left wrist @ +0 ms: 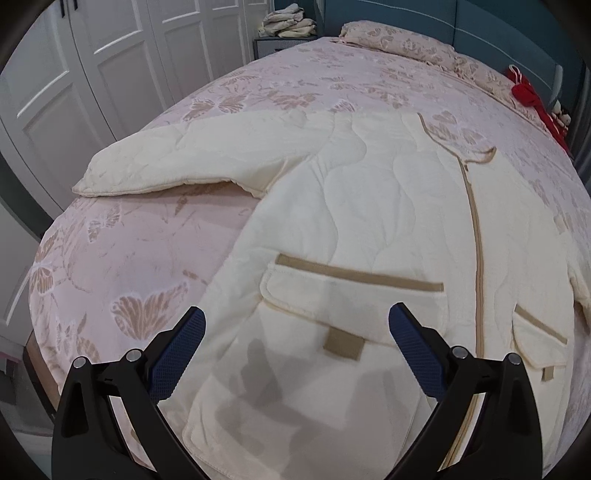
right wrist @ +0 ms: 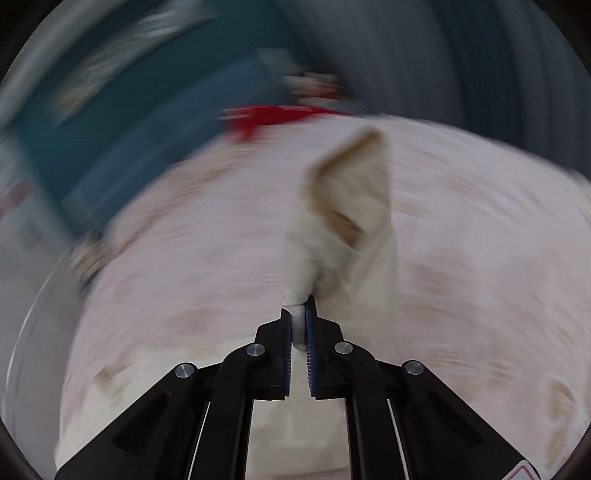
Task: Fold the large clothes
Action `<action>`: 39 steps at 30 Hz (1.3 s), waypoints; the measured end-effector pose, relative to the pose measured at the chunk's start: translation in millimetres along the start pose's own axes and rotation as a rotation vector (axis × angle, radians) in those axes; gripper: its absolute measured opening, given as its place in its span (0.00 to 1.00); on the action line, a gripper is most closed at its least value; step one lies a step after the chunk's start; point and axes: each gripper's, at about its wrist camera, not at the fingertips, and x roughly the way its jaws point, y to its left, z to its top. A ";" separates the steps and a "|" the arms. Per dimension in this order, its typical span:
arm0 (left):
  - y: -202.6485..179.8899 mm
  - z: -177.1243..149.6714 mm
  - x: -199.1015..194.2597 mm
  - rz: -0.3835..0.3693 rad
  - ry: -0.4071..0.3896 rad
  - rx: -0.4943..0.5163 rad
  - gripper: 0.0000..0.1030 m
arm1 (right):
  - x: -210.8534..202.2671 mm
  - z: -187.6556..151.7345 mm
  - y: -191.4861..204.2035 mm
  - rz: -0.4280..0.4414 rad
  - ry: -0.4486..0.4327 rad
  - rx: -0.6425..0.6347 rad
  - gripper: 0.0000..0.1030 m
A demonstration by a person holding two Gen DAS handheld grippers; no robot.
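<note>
**Cream jacket flat on the bed, right gripper has a piece of it**

Bedroom setup: white panelled wardrobe doors [left wrist: 92,74] on the left side of the left wrist view, then a bed with a pink butterfly-pattern bedspread [left wrist: 122,258] filling most of the picture. Further back there's a pile of folded pale laundry [left wrist: 288,24] on a nightstand, a matching pillow [left wrist: 399,40] against a teal headboard [left wrist: 498,29], and something red [left wrist: 528,92] at the far right edge of the bed.

The cream quilted jacket [left wrist: 351,206] lies face up on the bedspread, one sleeve [left wrist: 184,158] stretched out to the left, tan zipper trim [left wrist: 478,251] running down the front, flap pockets [left wrist: 332,295] either side of it. The left gripper [left wrist: 297,343] hangs over the lower hem area with its blue pads spread wide and nothing between them.

The right wrist view is really smeared, but the right gripper [right wrist: 300,325] is clearly pinched down on a bit of cream fabric, with a sleeve-like tube of the jacket [right wrist: 351,206] standing up past the fingertips, its tan-lined opening showing.
</note>
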 end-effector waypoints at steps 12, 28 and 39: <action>39.5 31.8 -7.6 -0.210 -0.021 -0.155 0.95 | 35.3 -256.2 328.2 0.464 0.380 -0.635 0.47; -51.6 66.6 107.8 -0.538 0.260 -0.314 0.89 | 36.4 -172.8 78.2 0.154 0.331 0.071 0.63; -43.8 111.4 55.6 -0.434 -0.002 -0.140 0.07 | 56.6 -134.0 105.1 0.279 0.229 0.083 0.15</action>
